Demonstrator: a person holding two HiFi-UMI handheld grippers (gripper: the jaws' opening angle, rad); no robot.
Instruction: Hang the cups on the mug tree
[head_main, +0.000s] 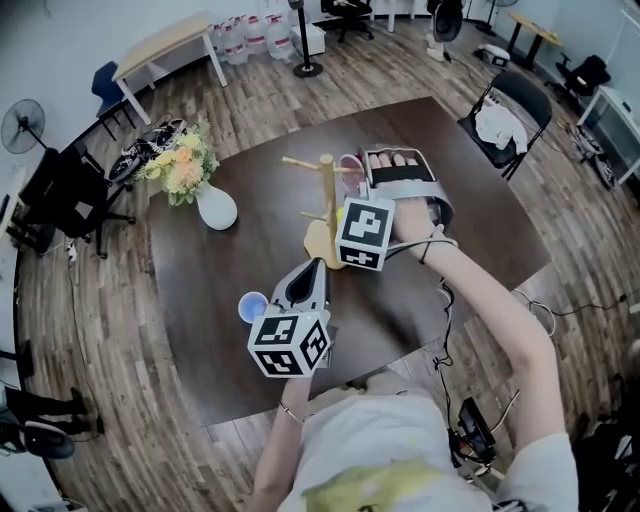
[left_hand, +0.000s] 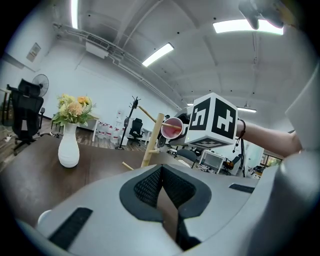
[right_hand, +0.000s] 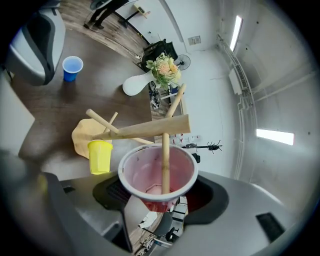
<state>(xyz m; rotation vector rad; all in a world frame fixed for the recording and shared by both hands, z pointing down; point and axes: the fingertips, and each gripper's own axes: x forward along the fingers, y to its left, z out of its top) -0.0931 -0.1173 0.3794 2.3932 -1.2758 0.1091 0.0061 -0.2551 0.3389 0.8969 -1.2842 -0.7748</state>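
The wooden mug tree (head_main: 326, 190) stands mid-table. My right gripper (head_main: 372, 172) is shut on a pink cup (head_main: 350, 166) at the tree's upper right peg. In the right gripper view that peg runs into the mouth of the pink cup (right_hand: 157, 175), which sits between the jaws of the right gripper (right_hand: 159, 194). A yellow cup (right_hand: 100, 156) hangs on a lower peg of the mug tree (right_hand: 150, 128). A blue cup (head_main: 252, 306) stands upright on the table, left of my left gripper (head_main: 313, 264), whose jaws are shut with nothing in them. The left gripper (left_hand: 162, 167) faces the tree (left_hand: 152, 140) and the pink cup (left_hand: 172, 127).
A white vase of flowers (head_main: 214, 205) stands on the dark table (head_main: 470, 230) left of the tree; the vase (left_hand: 68, 147) also shows in the left gripper view. An office chair (head_main: 505, 115) is at the table's far right edge, other chairs and a fan at the left.
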